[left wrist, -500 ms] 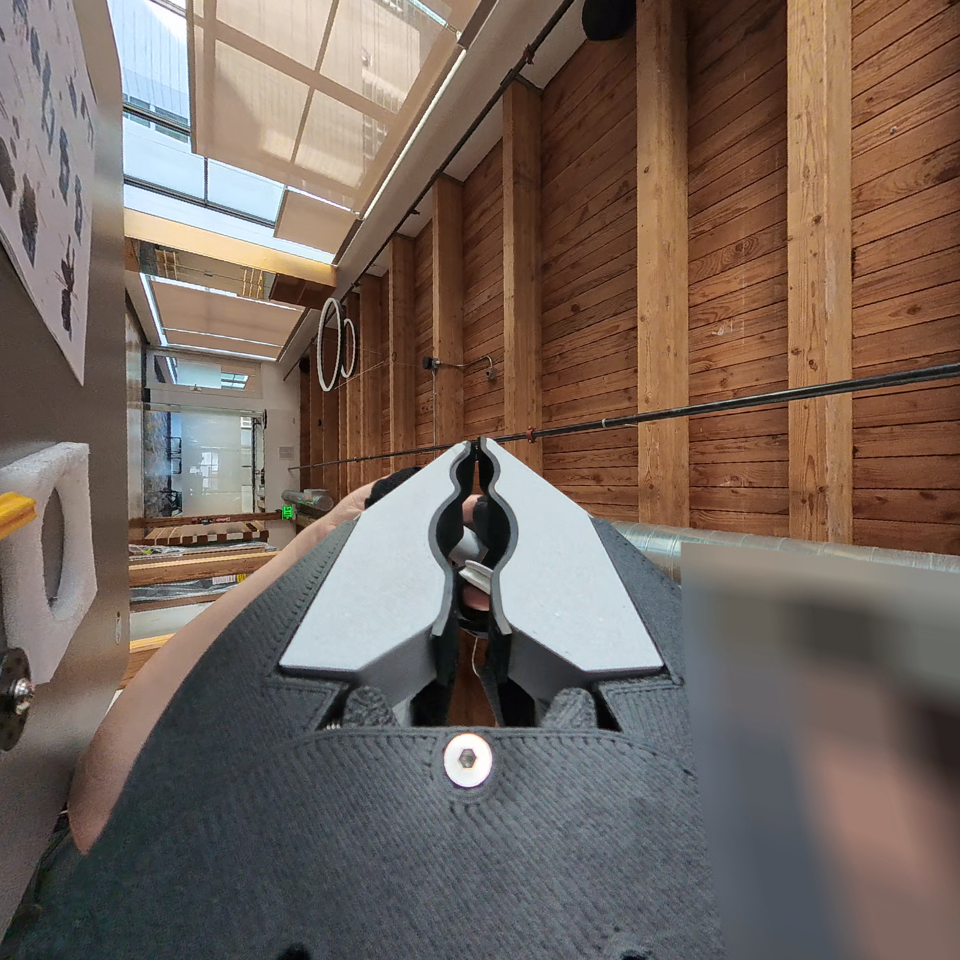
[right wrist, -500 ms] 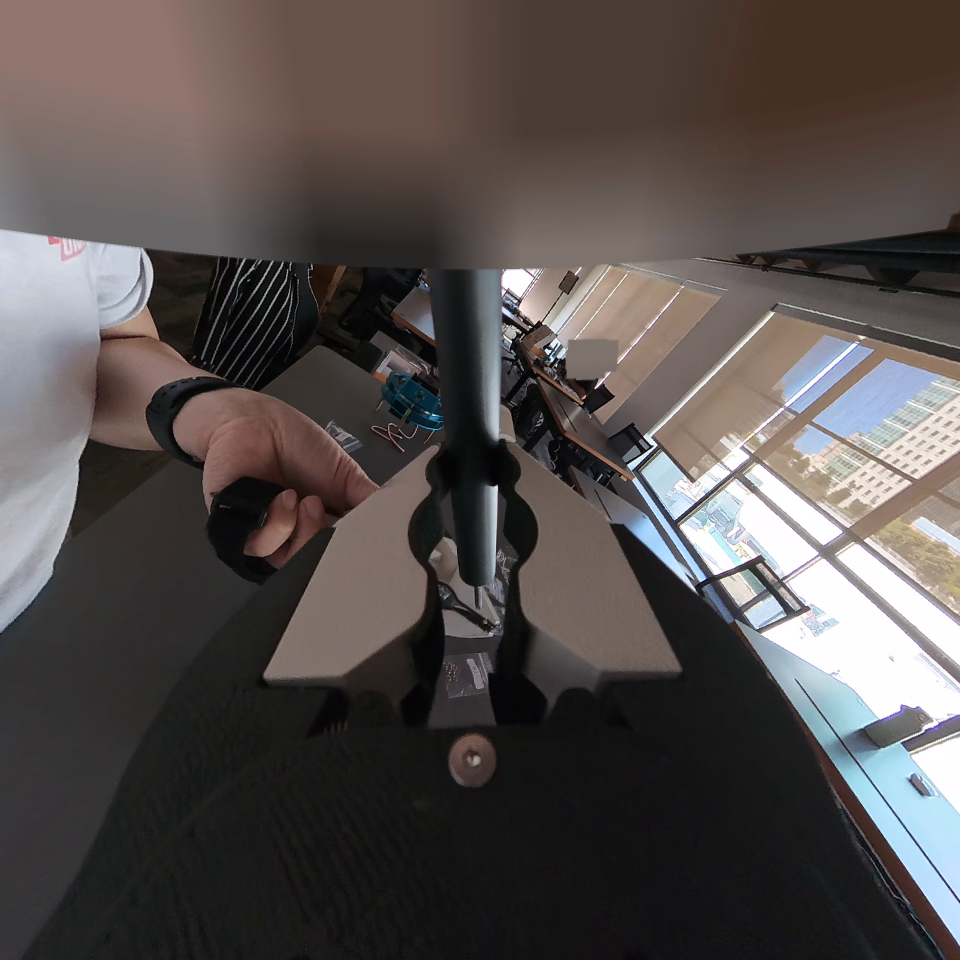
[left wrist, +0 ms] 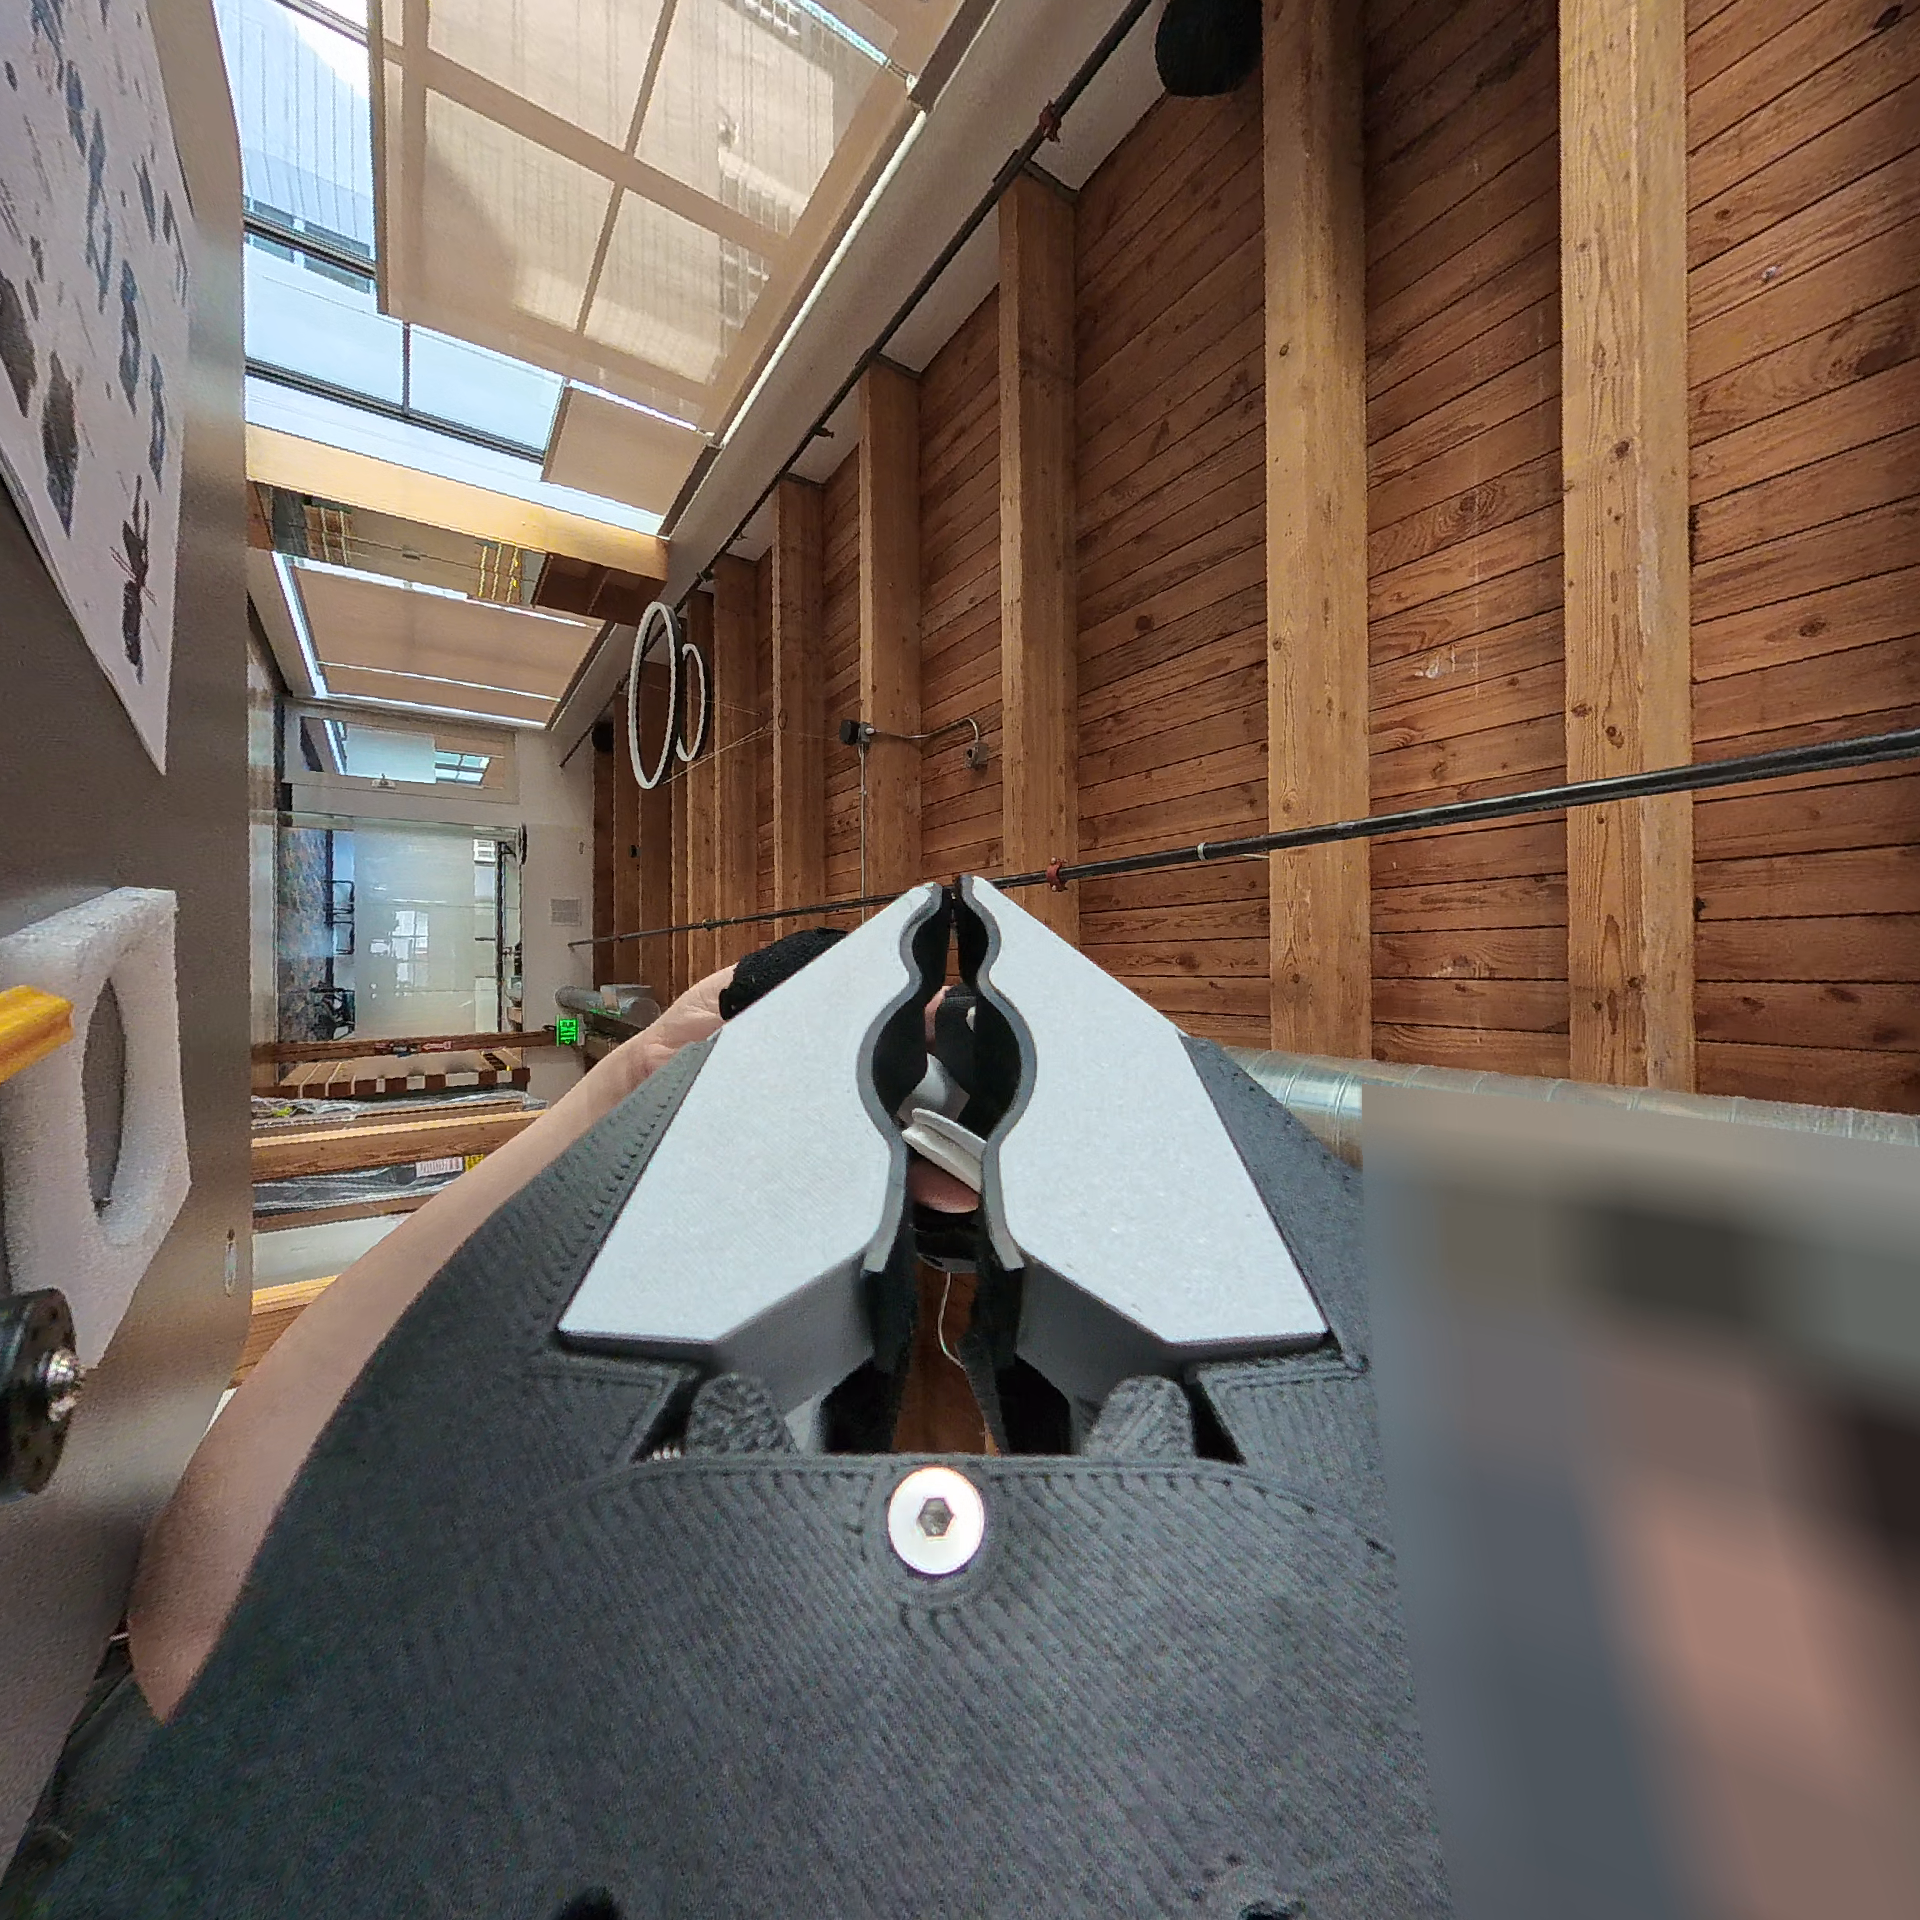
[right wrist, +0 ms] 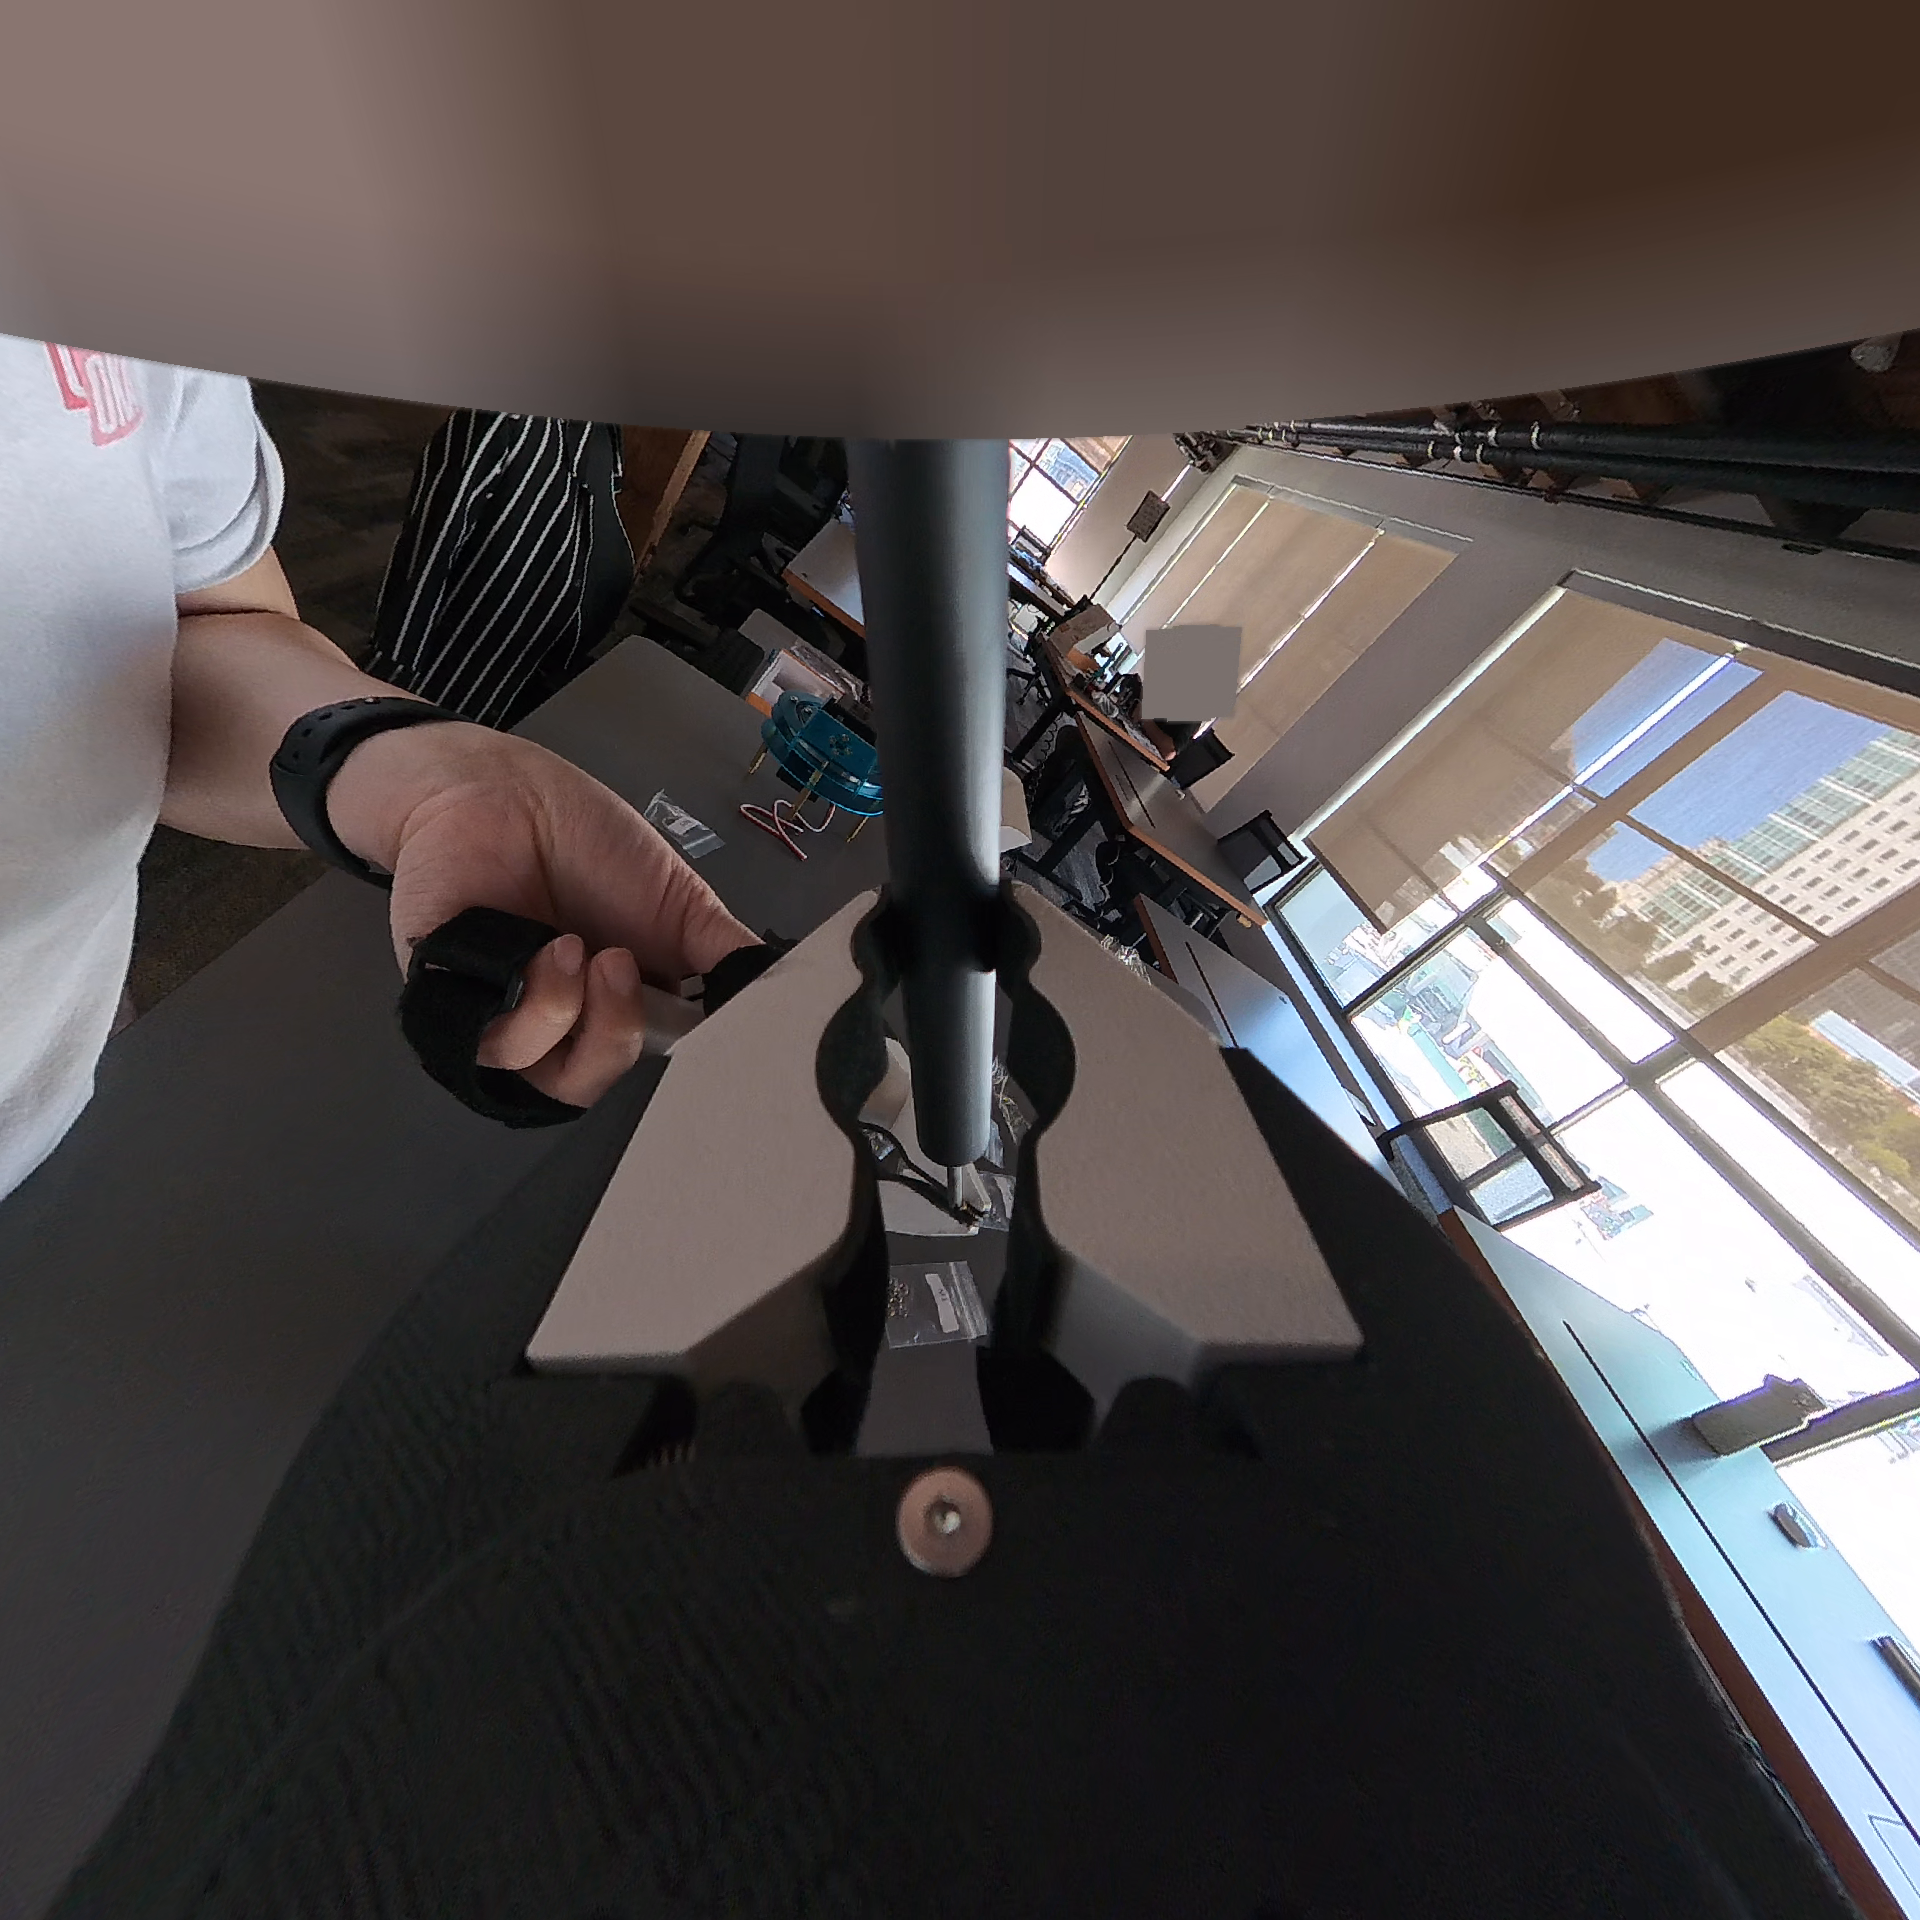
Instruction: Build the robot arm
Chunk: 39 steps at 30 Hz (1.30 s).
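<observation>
The left tool (left wrist: 954,896) is clenched. Its two grey tips meet, and I see nothing caught between them. Through the gap lower down there is a bit of a hand (left wrist: 686,1023) with a black strap and something small and white. It sits behind the tool, not in it, though the gap is too narrow to be sure. At the near left is a white foam block (left wrist: 94,1091). Far off are a wooden plank wall (left wrist: 1455,520), a thin black pole (left wrist: 1455,821) across it, and two white ring lamps (left wrist: 655,696).

The right tool (right wrist: 940,925) is grasping a grey rod (right wrist: 935,675). The tips pinch the rod near its low end. A short piece pokes down between the tool's fingers and ends in a small metal tip. The pinch is only at the very tips, so I think it needs a firm, steady squeeze to keep the rod from tipping sideways.

Below lies a small clear bag (right wrist: 930,1304) on the grey tabletop (right wrist: 260,1039). To the left, a hand (right wrist: 551,935) with a black strap is just beside the tool. Farther back stands a blue round thing (right wrist: 821,748) on thin legs. Big windows (right wrist: 1558,935) are far right.
</observation>
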Available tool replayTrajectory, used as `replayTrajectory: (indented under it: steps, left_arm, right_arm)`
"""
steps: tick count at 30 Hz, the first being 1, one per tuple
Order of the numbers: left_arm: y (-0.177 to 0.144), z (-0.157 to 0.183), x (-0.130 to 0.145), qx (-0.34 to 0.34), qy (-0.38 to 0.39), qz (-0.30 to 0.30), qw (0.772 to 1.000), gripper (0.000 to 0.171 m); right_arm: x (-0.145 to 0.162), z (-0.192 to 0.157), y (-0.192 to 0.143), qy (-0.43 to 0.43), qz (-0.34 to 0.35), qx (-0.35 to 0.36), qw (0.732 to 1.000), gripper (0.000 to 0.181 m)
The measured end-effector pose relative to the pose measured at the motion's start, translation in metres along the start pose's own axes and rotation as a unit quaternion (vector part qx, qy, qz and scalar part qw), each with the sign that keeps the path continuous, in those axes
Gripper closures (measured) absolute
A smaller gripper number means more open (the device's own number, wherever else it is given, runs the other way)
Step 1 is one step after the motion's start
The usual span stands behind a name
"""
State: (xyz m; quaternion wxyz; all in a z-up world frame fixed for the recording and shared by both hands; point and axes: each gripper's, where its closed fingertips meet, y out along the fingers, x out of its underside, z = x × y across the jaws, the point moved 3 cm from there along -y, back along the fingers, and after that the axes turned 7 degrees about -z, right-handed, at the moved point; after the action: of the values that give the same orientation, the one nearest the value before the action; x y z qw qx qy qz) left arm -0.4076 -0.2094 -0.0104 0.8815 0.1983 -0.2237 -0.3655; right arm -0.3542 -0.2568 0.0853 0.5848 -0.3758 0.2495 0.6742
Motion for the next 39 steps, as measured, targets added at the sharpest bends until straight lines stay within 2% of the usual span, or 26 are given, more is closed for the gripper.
replayTrajectory:
  steps: [27,39]
  left_arm:
    - [0.000,-0.002,0.001,0.005,-0.004,0.005,1.000,0.171]
    - [0.000,-0.002,0.000,0.014,-0.005,0.011,1.000,0.171]
  right_arm:
    - [0.000,-0.002,0.001,-0.007,-0.008,-0.002,1.000,0.164]
    - [0.003,-0.014,0.007,-0.065,-0.043,-0.004,0.997,0.164]
